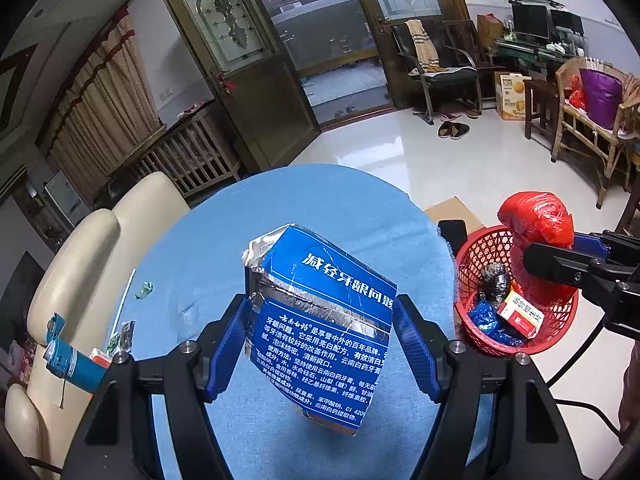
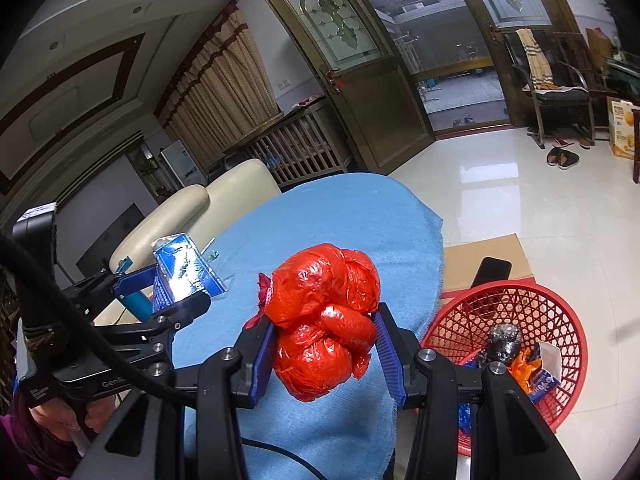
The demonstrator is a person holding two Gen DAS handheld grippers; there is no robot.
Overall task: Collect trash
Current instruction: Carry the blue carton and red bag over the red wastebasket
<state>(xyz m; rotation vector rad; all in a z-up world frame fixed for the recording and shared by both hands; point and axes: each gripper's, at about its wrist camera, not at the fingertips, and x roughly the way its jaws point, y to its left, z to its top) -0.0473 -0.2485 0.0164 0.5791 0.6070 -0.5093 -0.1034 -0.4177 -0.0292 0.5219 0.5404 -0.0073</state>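
My left gripper (image 1: 320, 344) is shut on a crushed blue toothpaste box (image 1: 320, 328) and holds it above the blue tablecloth (image 1: 328, 200). My right gripper (image 2: 326, 354) is shut on a crumpled red plastic bag (image 2: 324, 320), held above the cloth's right edge next to the red mesh basket (image 2: 532, 312). In the left wrist view the red bag (image 1: 536, 224) hangs over the basket (image 1: 476, 280), which holds a black foil lump, blue plastic and an orange and white box (image 1: 520, 314). The left gripper with the box (image 2: 180, 276) shows at the left of the right wrist view.
Small wrappers (image 1: 144, 290) and a blue tube (image 1: 76, 364) lie at the table's left edge beside a cream sofa (image 1: 80, 248). A phone (image 2: 490, 274) lies on cardboard (image 2: 480, 256) behind the basket. Chairs and slippers stand across the tiled floor.
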